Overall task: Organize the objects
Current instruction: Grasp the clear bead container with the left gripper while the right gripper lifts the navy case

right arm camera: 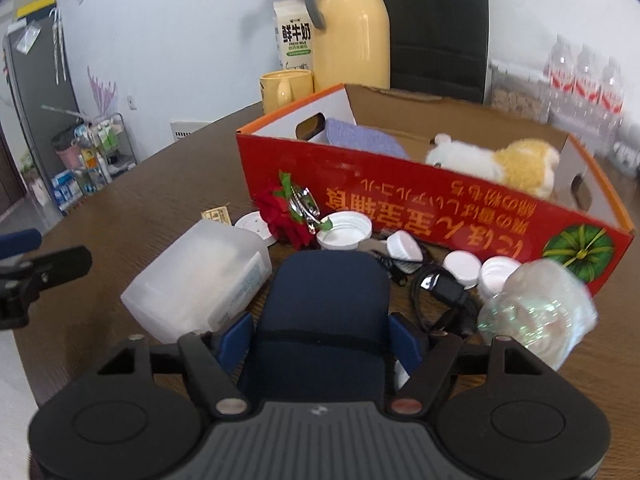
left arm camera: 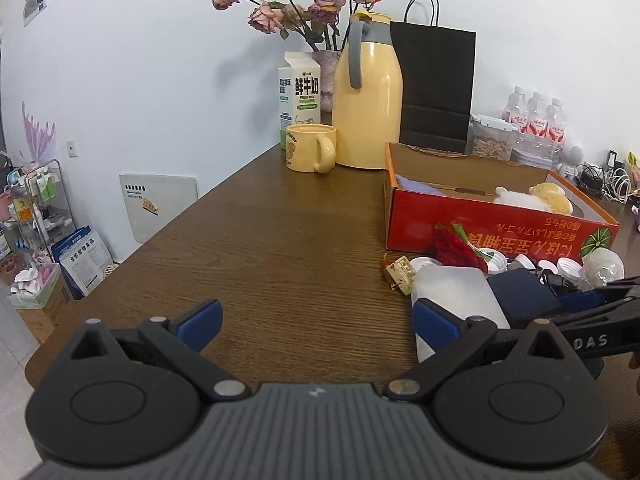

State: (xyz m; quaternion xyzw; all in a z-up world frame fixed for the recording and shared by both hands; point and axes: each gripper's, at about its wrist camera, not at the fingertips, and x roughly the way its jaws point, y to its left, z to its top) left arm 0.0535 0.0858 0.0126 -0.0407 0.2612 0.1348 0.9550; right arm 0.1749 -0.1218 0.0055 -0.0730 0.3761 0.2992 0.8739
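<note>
My right gripper has its blue pads against both sides of a dark navy case, which rests low over the table in front of the red cardboard box. In the left wrist view the navy case and the right gripper show at the right edge. A plush toy and a purple cloth lie inside the box. My left gripper stands open over bare wood, its right pad next to a translucent plastic box.
Loose things lie before the box: a red fake rose, white lids, a black cable, a clear plastic bottle. A yellow thermos, mug, milk carton and black bag stand at the back.
</note>
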